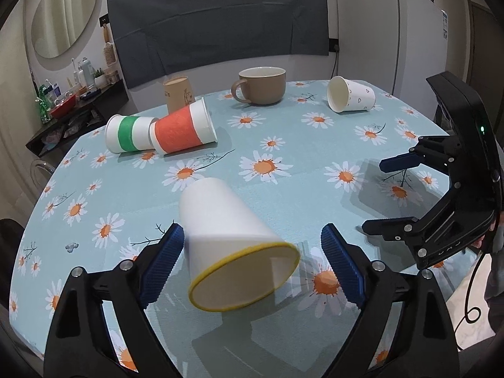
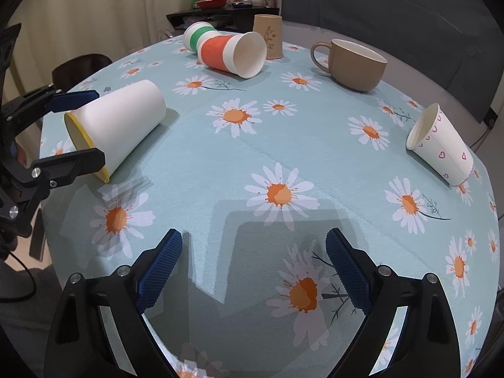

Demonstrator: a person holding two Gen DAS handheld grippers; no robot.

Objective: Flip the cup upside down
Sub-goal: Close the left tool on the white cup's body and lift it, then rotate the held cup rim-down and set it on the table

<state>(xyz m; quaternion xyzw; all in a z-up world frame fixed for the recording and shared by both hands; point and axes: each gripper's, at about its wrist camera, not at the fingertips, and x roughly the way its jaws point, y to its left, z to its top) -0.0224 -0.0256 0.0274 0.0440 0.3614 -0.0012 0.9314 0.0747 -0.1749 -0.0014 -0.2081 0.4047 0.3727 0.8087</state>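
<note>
Down near the front edge of the desk (image 1: 283, 145), the left hand-held gripper (image 1: 252, 264) has its two blue-padded fingers spread wide apart, one on each side of a white paper cup (image 1: 226, 230) with a yellow rim. That cup lies on its side on the daisy-print cloth, mouth toward the camera and closed bottom pointing away (its rim looks blurred in the left wrist view). The left pad sits just beside the cup wall; I cannot tell whether it touches, and the right pad is clearly apart from it.

Seen from the right wrist view, the same cup (image 2: 116, 129) lies between the left gripper's fingers (image 2: 78, 132), again unclamped. The right hand-held gripper (image 2: 253, 267) is spread apart too, holding nothing, with only bare cloth and its shadow between the pads. In the left view it (image 1: 378, 195) hangs off to the right, well apart from the cup.

Farther back on the left, a cup with a red band (image 1: 182, 129) lies on its side, its bottom against a green-banded cup (image 1: 129, 132), also on its side. Behind them a brown paper cup (image 1: 176, 93) stands mouth up. Near the far middle a brown mug (image 1: 261, 85) stands upright, handle to the left. At the far right a white cup with small heart marks (image 1: 349, 94) lies on its side.
</note>
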